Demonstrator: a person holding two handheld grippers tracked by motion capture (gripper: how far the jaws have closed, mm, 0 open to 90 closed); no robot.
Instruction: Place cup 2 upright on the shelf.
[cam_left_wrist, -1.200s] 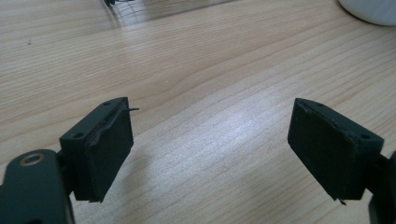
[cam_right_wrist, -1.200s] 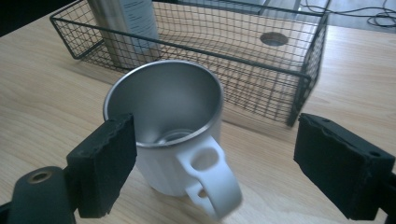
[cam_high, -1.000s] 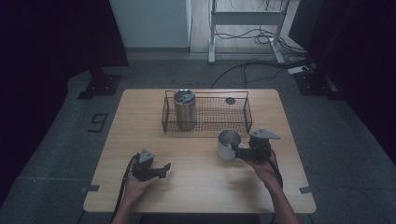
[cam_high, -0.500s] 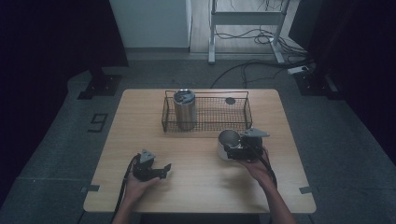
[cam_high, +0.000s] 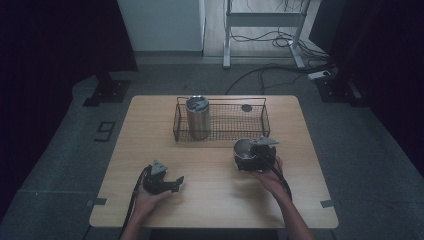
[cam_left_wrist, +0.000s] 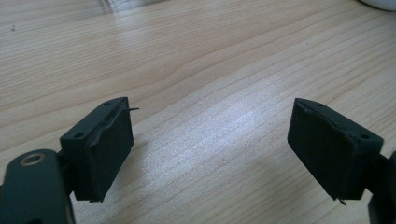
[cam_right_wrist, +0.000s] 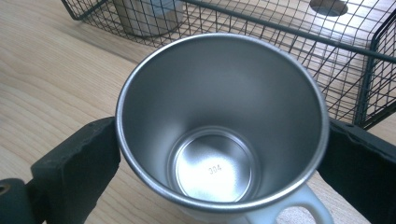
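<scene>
A steel mug (cam_right_wrist: 219, 126) stands upright right of the desk's (cam_high: 150, 130) middle, just before a wire basket (cam_high: 260, 127). The right gripper (cam_high: 248, 159) has its jaws pinching the mug's sides. The left gripper (cam_high: 176, 183), near the front edge, has jaws spread, holding nothing.

Table (cam_high: 150, 130) as I see it from the high view: a light wooden rectangle, grain running along its length. Directly on it: a black wire basket (cam_high: 265, 122) near the middle of the far edge; a steel cup (cam_high: 243, 151) just in front of the basket's right end; my left gripper (cam_high: 176, 182) resting toward the near-left corner.
</scene>
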